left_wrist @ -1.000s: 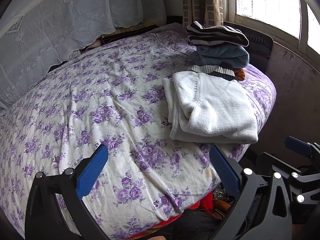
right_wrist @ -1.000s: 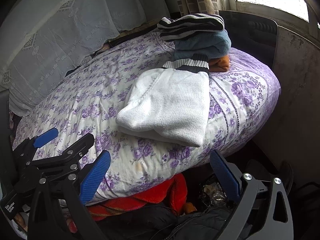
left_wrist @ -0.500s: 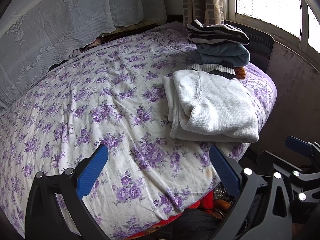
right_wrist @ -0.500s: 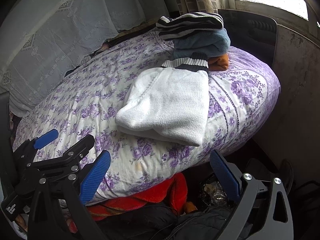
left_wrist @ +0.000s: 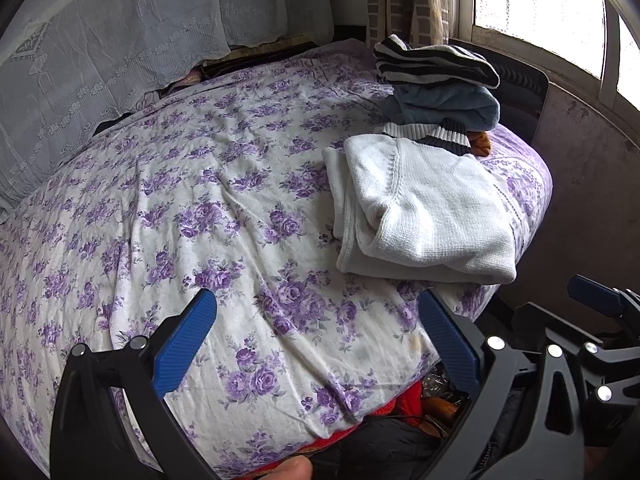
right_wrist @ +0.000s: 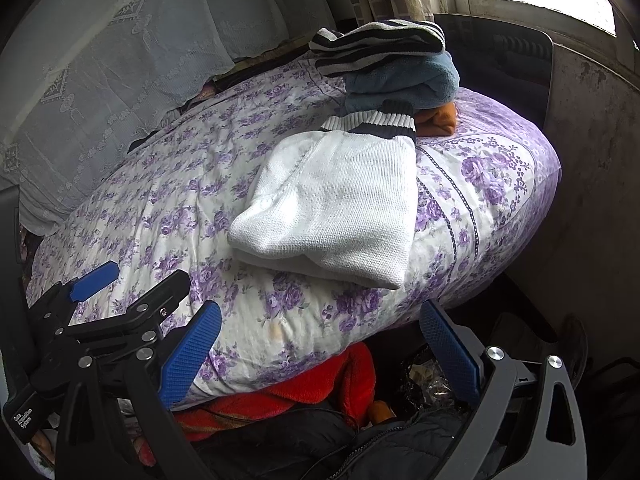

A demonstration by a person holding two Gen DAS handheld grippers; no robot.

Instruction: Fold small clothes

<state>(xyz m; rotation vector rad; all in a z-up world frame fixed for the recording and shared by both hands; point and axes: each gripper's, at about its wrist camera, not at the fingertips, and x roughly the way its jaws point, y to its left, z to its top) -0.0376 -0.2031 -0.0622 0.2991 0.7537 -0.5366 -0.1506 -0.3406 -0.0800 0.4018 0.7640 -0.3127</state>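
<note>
White ribbed-knit sweater, seemingly folded rectangular.

Home bedroom, floral-sheeted bed, curtained window, folded clothes

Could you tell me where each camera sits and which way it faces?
Left wrist: on the left hand-held gripper, open, facing across the floral bed toward the folded white sweater; the right hand-held gripper shows at right.
Right wrist: on the right hand-held gripper, open, facing the sweater; the left one shows at left.
Shared: bed, sweater, stacked clothes.
</note>
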